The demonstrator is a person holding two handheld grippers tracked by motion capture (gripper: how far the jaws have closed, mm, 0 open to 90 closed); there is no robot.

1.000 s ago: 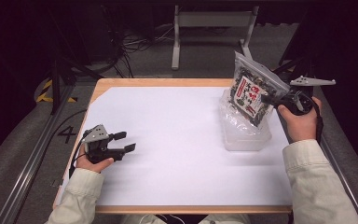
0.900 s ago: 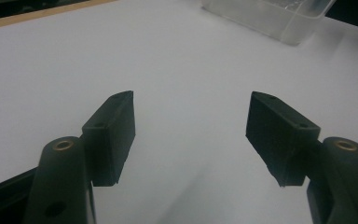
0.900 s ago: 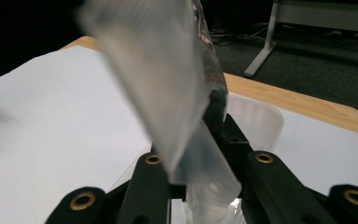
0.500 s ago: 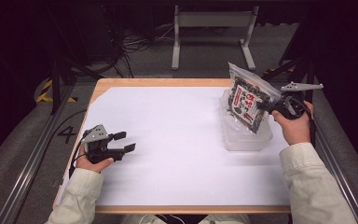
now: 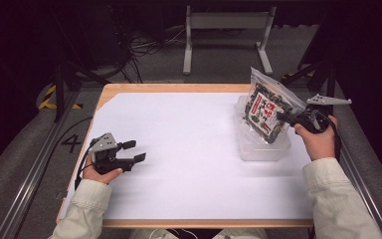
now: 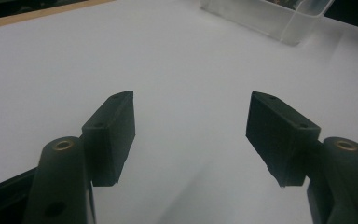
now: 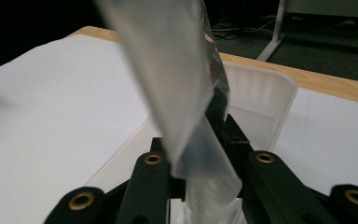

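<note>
A clear zip bag (image 5: pixel 267 108) with dark contents and a red-and-white label hangs tilted over a clear plastic tub (image 5: pixel 276 147) at the table's right. My right gripper (image 5: pixel 284 117) is shut on the bag's edge. In the right gripper view the bag (image 7: pixel 177 79) rises from between the closed jaws, with the tub (image 7: pixel 261 100) just behind it. My left gripper (image 5: pixel 135 152) rests low at the table's left front, held by a hand, open with nothing between its fingers (image 6: pixel 114 133). The tub's corner (image 6: pixel 279 21) shows far ahead in the left gripper view.
White paper (image 5: pixel 189 149) covers the wooden table (image 5: pixel 179 88). A grey metal stand (image 5: pixel 224 30) and cables lie on the dark floor beyond the far edge. Metal rails run along both sides of the table.
My right gripper has carried the bag left and down, from beside the tub to over it. The left gripper has stayed where it was, open.
</note>
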